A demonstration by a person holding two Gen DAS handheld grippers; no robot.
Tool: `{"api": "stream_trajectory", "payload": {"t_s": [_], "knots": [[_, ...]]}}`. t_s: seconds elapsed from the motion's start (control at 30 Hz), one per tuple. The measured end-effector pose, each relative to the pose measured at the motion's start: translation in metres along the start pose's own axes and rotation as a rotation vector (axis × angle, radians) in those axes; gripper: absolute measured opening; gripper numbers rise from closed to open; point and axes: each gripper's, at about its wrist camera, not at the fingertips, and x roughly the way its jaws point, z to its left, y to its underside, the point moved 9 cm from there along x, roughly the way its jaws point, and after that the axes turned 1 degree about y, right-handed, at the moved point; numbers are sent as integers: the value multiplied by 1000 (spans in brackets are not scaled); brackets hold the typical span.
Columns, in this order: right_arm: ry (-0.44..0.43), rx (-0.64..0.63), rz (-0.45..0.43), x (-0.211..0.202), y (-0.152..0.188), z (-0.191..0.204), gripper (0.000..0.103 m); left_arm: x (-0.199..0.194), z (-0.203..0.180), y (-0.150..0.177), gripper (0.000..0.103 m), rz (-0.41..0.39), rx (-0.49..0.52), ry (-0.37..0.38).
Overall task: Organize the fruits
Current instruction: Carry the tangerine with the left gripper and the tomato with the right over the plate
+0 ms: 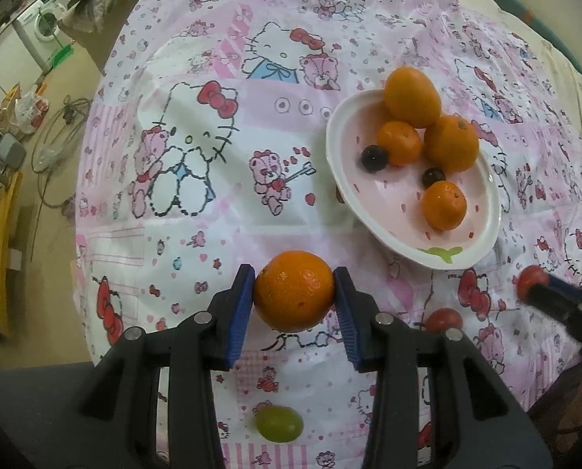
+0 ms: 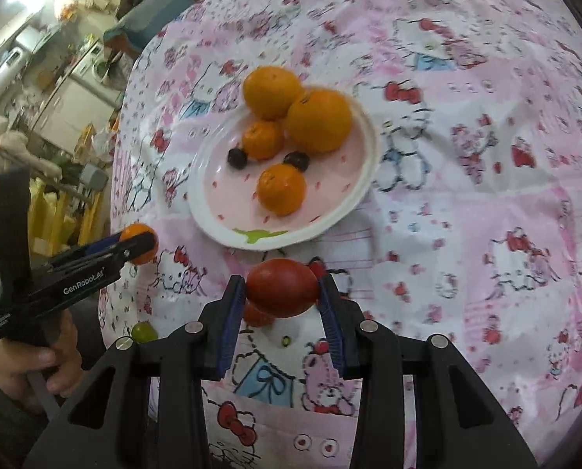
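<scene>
Green grape [image 1: 279,423]: on the tablecloth [image 1: 197,234], closest.
Left gripper [image 1: 294,293]: squeezing an orange [image 1: 294,291], lifted up.
Right gripper [image 2: 281,288]: squeezing a red tomato [image 2: 281,287], just before the plate [image 2: 291,230].
Second tomato [image 1: 443,319]: on the cloth.
Plate: holds four oranges [image 1: 412,95] and two dark grapes [image 1: 374,158].

Your plate [image 1: 373,211] sits on the worktop [image 1: 220,78], four oranges [image 1: 411,95] and two grapes [image 1: 374,158] on it. Near the worktop's front edge lie a loose grape [image 1: 279,424] and a tomato [image 1: 443,319].
</scene>
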Motion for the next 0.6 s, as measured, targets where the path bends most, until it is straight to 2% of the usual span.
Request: {"api": "stream_trajectory", "payload": {"t_s": [0.1,0.2,0.43,0.6], "knots": [[22,41,-33,-11,-4,-17,40,-4,2,2,36,16,-31,25],[37,75,-79,-25,-11,-29,40,-12,4,-1,36,-2,-38,23],[-19,161,-239,-68,-42,-45,40,-54,3,-36,36,-133,-29,30],[-56,148,-327,-88,-61,-40,40,-70,-8,-56,36,-191,1,53]]}}
